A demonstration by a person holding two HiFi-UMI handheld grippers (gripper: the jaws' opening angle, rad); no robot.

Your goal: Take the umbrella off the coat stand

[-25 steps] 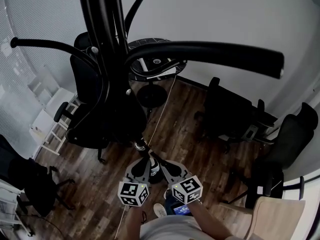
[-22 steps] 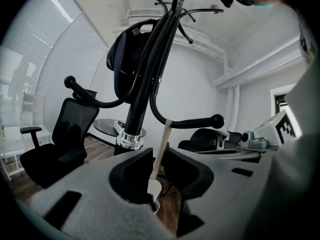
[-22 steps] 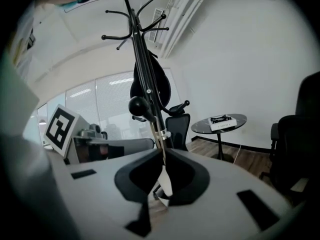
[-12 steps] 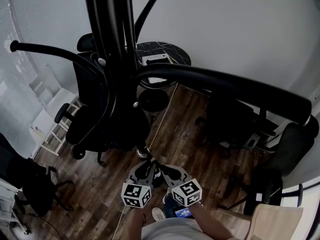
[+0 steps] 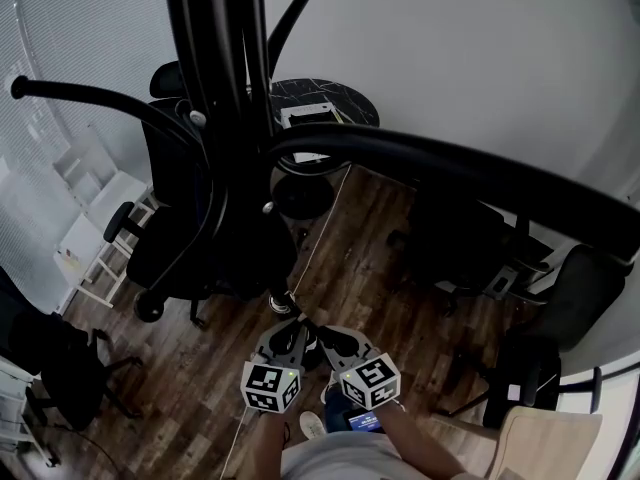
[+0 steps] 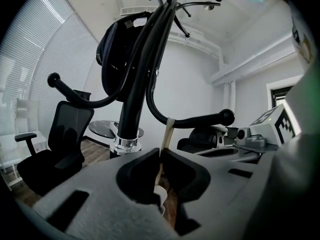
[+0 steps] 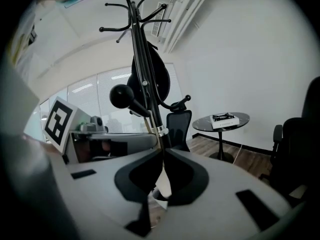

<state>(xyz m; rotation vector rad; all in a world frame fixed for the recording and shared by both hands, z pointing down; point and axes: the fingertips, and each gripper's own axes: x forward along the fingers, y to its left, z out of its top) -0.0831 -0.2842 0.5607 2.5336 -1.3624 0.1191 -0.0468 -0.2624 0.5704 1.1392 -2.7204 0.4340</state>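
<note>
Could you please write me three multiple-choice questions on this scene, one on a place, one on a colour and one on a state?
1. Where does the white box lie?
A. on the floor
B. on the round table
C. on a chair seat

2. What colour is the coat stand?
A. white
B. red
C. black

3. How do the jaws of the left gripper stand?
A. wide apart and empty
B. shut on a pale strap
C. shut on a chair arm

Answers:
1 B: the right gripper view shows the box resting on the tabletop.
2 C: its pole and hooks are black in every view.
3 B: in the left gripper view the jaws meet with the strap between them.
</note>
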